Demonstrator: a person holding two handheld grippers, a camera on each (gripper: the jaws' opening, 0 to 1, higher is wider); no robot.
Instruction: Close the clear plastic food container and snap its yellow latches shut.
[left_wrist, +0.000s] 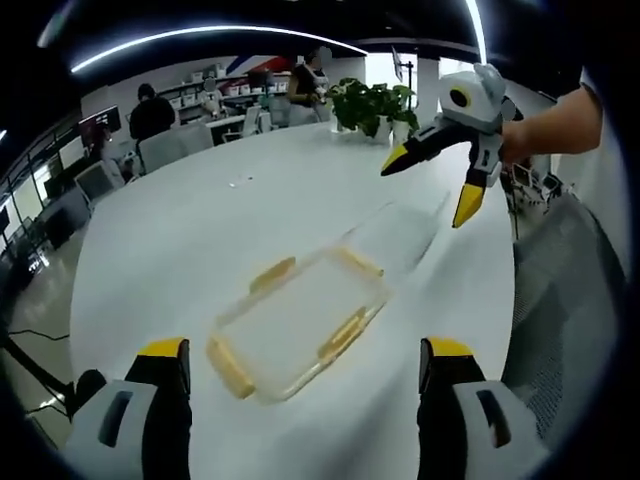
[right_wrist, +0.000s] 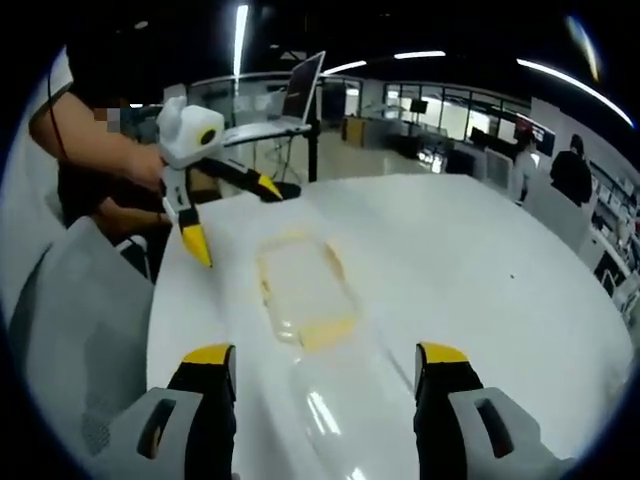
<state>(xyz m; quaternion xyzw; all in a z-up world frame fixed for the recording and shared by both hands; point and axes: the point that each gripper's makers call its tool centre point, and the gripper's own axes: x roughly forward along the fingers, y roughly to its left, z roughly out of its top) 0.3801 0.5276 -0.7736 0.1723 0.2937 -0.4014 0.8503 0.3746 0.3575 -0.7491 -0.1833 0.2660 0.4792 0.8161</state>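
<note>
Fingers spread wide on both grippers, left gripper (left_wrist: 305, 375) and right gripper (right_wrist: 325, 385), gripping nothing. Clear container (left_wrist: 300, 325) lies on the table (left_wrist: 200, 230) ahead, between them, yellow latches (left_wrist: 272, 274) showing.

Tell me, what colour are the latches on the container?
The latches are yellow, on the clear container; the left gripper view shows them best.
</note>
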